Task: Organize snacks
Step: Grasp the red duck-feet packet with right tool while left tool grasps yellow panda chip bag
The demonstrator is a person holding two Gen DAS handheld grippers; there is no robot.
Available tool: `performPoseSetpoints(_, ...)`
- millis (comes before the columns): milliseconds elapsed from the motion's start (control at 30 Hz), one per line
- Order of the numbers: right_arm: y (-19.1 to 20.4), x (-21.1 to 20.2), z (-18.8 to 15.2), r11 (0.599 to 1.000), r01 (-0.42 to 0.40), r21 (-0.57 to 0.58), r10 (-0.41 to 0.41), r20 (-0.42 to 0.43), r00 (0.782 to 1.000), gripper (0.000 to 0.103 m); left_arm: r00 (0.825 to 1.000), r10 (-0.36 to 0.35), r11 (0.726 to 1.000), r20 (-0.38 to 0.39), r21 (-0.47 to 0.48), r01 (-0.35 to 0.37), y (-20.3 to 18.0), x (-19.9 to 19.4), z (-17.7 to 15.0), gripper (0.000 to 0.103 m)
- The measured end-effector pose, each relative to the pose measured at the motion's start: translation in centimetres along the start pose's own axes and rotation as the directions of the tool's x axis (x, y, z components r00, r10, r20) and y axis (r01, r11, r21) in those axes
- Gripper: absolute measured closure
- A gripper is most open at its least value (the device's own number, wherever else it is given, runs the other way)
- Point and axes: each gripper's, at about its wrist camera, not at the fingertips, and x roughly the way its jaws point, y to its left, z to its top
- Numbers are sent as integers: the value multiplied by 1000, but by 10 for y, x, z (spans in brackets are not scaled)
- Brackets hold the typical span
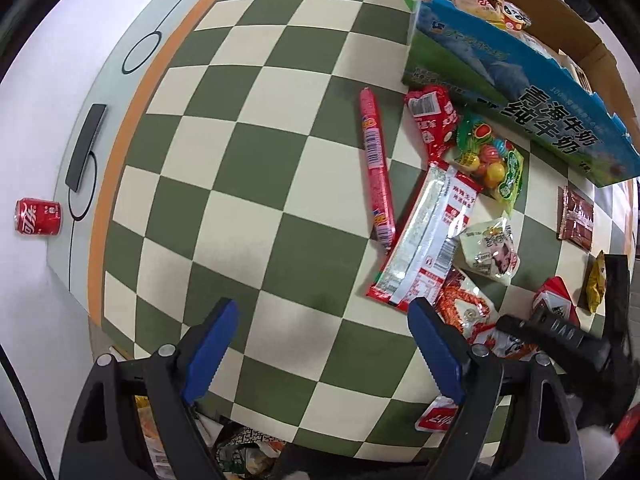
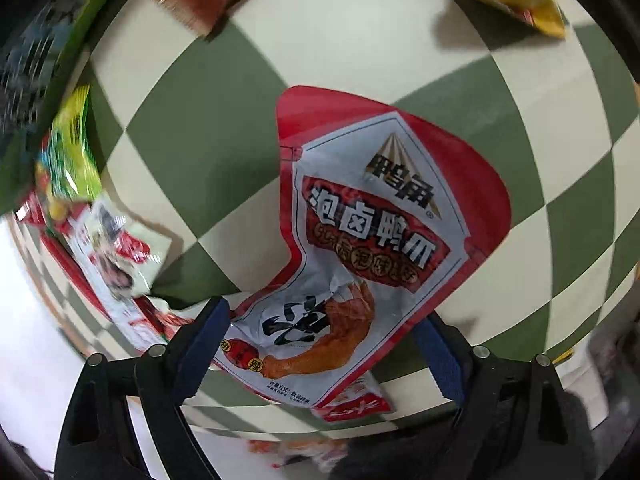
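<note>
Snack packets lie on a green-and-cream checkered table (image 1: 256, 208): a pink sausage stick (image 1: 375, 168), a long red-and-white packet (image 1: 424, 236), a fruit-candy bag (image 1: 490, 160) and several more. My left gripper (image 1: 326, 354) is open and empty over bare table left of them. My right gripper (image 2: 326, 346) is open, its blue fingers (image 2: 204, 342) on either side of the lower end of a red-and-white duck-claw packet (image 2: 384, 240). That packet (image 1: 554, 300) and the right gripper (image 1: 560, 336) also show in the left wrist view.
An open blue-and-green milk carton box (image 1: 516, 92) holding snacks stands at the back right. A brown packet (image 1: 576, 218) and a yellow packet (image 1: 595, 286) lie at the right. A red cola can (image 1: 38, 217) lies off the table at left. More packets lie below the near edge (image 1: 240, 452).
</note>
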Motion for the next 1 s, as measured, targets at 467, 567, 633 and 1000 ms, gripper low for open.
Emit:
performPoseSetpoints(467, -30, -33, 4, 927, 197, -319, -138, 198, 970, 22, 999, -40, 987, -31, 157, 45, -70, 8, -2, 16)
performPoseSetpoints(567, -40, -36, 4, 920, 206, -334, -137, 220, 966, 22, 998, -45, 979, -42, 196, 52, -87, 9, -7, 16)
performPoseSetpoints(633, -46, -37, 1, 924, 187, -332, -117, 222, 968, 23, 998, -41, 972, -44, 229, 50, -102, 7, -10, 16)
performPoseSetpoints(1000, -138, -72, 11, 972, 29, -232, 35, 265, 964, 24, 975, -178, 882, -135, 417, 219, -248, -16, -2, 16)
